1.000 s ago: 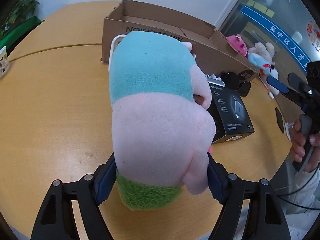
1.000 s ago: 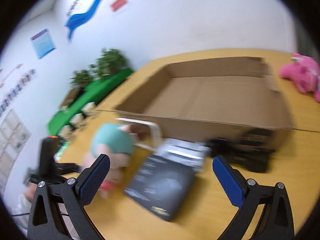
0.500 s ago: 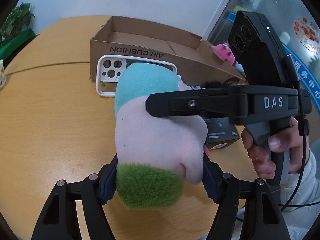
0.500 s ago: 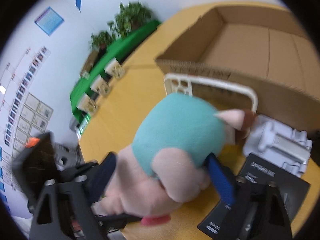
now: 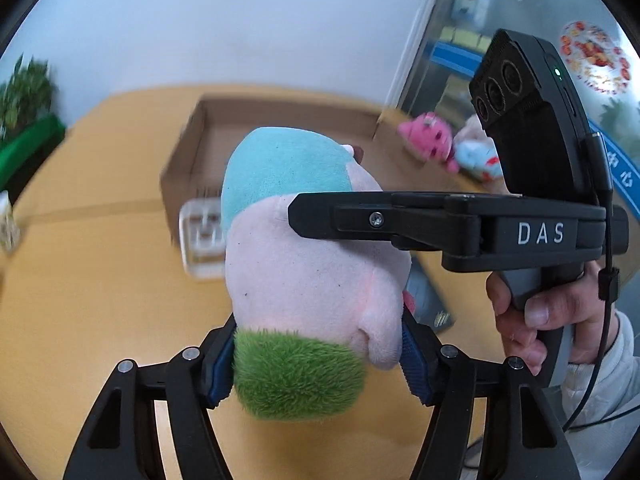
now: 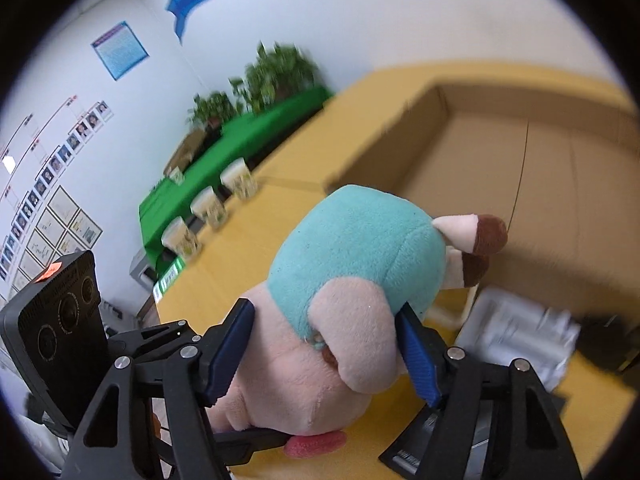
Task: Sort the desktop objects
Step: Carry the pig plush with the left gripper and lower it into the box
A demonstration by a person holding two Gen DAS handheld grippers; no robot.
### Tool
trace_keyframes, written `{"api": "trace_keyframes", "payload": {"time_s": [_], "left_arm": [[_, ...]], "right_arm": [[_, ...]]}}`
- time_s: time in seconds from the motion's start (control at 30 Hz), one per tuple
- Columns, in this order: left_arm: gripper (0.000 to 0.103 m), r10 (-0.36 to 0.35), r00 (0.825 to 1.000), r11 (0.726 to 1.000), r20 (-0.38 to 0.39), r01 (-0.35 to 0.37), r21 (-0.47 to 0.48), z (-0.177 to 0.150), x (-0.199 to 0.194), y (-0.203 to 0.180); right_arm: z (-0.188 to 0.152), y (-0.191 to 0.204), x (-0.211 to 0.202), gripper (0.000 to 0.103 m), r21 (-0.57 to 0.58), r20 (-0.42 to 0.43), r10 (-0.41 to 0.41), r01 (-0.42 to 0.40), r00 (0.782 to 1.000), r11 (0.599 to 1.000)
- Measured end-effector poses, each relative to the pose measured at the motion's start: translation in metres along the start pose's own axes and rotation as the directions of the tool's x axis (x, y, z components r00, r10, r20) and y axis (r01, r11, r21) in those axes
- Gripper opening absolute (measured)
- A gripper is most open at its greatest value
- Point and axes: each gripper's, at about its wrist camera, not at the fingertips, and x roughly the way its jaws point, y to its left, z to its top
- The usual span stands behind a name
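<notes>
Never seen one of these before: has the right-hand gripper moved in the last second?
Yes. The right gripper has swung in from beside the cardboard box and now straddles the plush pig held by the left gripper.

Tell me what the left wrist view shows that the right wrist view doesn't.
Left wrist only: the green fuzzy end of the plush toy, pink and blue stuffed animals past the cardboard box, and the hand holding the right gripper.

Right wrist only: the toy's brown-tipped feet, potted plants, three cups and wall posters.

Shared: the toy squeezed between the left gripper jaws and between the right gripper's, above the yellow table, box behind.
</notes>
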Motion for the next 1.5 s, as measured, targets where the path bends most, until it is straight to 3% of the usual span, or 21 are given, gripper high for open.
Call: {"api": "trace_keyframes", "payload": {"time_s": [0.2, 0.4, 0.67, 0.83, 1.1, 1.33, 1.5], "left_arm": [[0.065, 0.025, 0.987, 0.993, 0.158, -0.043, 0.111, 0.079, -0.019, -0.013], [0.065, 0.007, 0.965, 0.989, 0.263, -0.046, 0.142, 0.168, -0.022, -0.005], [0.065, 0.024, 0.958, 0.987, 0.284, -0.069, 0.148, 0.243, -0.005, 0.021], [0.065, 0.037, 0.976, 0.993, 0.214, -0.06, 0.104, 0.268, 0.025, 0.037], [0.065, 0.033, 0.998, 0.999, 0.053, -0.033, -0.009, 0.257, 0.106, 0.08], [0.065, 0.026, 0.996, 0.996, -0.089, -0.034, -0.086, 0.244, 0.189, 0.112], [0.065, 0.007, 0.984, 0.992, -0.181, -0.03, -0.125, 0.238, 0.237, 0.123]], "right_arm": [[0.066, 0.005, -0.052, 0.07, -0.104, 0.173, -0.01, 0.029, 0.985, 0.994], [0.151, 0.008, -0.082, 0.069, -0.185, 0.292, -0.036, 0.093, 0.956, 0.978], [0.235, -0.014, -0.084, 0.069, -0.221, 0.343, -0.011, 0.091, 0.939, 0.971], [0.259, -0.033, -0.055, 0.069, -0.219, 0.309, 0.002, 0.069, 0.951, 0.973], [0.266, -0.08, 0.033, 0.067, -0.171, 0.192, 0.01, 0.023, 0.981, 0.985], [0.255, -0.14, 0.114, 0.066, -0.069, 0.089, 0.021, -0.015, 0.996, 0.997], [0.243, -0.168, 0.154, 0.064, -0.025, 0.057, 0.01, -0.009, 0.998, 1.0]]}}
